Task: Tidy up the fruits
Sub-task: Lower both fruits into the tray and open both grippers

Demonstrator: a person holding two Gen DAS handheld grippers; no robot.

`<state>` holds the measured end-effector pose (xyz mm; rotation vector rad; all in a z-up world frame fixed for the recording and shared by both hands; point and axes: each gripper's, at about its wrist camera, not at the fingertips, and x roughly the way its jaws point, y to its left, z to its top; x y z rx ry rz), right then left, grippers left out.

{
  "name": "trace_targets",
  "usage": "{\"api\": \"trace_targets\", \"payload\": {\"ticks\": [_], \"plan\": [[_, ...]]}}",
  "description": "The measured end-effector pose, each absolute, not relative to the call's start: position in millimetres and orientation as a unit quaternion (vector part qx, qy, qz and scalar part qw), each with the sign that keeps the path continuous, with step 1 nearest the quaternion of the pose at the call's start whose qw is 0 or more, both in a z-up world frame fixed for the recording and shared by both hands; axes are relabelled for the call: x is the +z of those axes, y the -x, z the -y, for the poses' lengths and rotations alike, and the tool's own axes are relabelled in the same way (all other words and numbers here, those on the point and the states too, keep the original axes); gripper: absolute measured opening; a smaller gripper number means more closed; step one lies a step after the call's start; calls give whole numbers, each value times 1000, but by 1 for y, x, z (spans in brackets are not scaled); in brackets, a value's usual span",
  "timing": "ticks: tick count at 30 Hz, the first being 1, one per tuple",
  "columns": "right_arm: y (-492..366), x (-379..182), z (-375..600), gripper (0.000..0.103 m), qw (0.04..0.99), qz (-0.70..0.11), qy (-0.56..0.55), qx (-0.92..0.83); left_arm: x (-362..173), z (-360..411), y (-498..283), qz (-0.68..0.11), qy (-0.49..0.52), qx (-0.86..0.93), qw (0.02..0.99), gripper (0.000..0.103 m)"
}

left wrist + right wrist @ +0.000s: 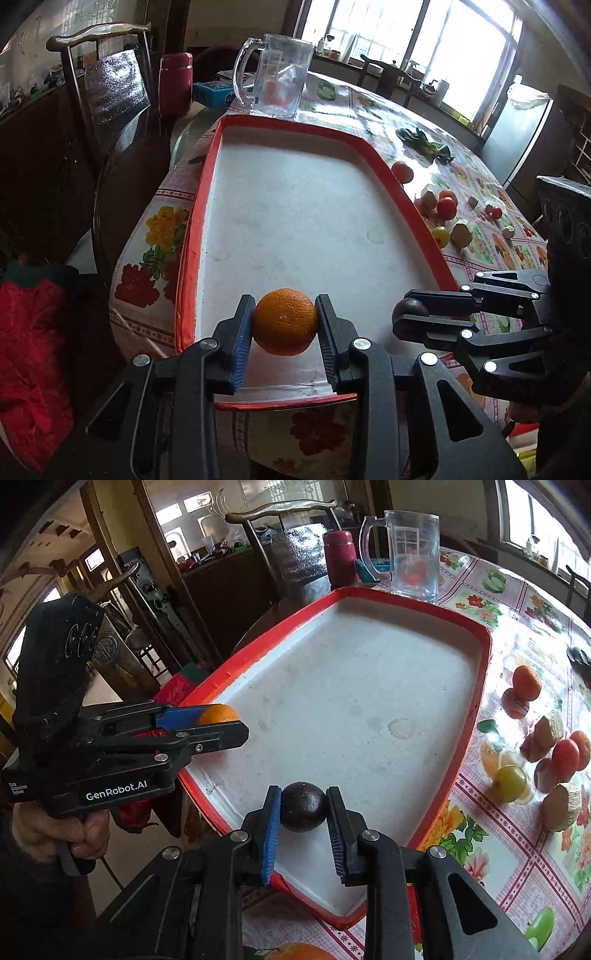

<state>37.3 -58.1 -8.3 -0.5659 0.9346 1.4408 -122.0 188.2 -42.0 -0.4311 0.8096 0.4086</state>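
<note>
A white tray with a red rim (295,123) (406,602) lies on the flowered tablecloth with nothing lying on its floor. My left gripper (285,301) (225,722) is shut on an orange (284,325) (218,713), held just over the tray's near left corner. My right gripper (303,792) (402,314) is shut on a small dark round fruit (303,808) (408,310) over the tray's near edge, to the right of the orange. A hand holds the left gripper's handle in the right wrist view.
Loose fruits (445,206) (565,755) lie on the cloth to the right of the tray, with green leaves (424,142) farther back. A glass mug (275,74) (410,557) stands behind the tray, near a maroon flask (175,83). A chair (110,92) stands to the left.
</note>
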Motion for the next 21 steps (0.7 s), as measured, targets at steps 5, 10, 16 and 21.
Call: {"api": "trace_targets", "payload": {"ticks": [5, 10, 16, 21], "plan": [[-36, -10, 59, 37, 613, -405, 248, 632, -44, -188, 120, -398, 200, 204, 872, 31], [-37, 0, 69, 38, 620, -388, 240, 638, -40, -189, 124, -393, 208, 210, 871, 37], [-50, 10, 94, 38, 635, -389, 215, 632, -26, -183, 128, -380, 201, 215, 877, 42], [-66, 15, 122, 38, 654, -394, 190, 617, -13, -173, 125, -369, 195, 206, 885, 42]]}}
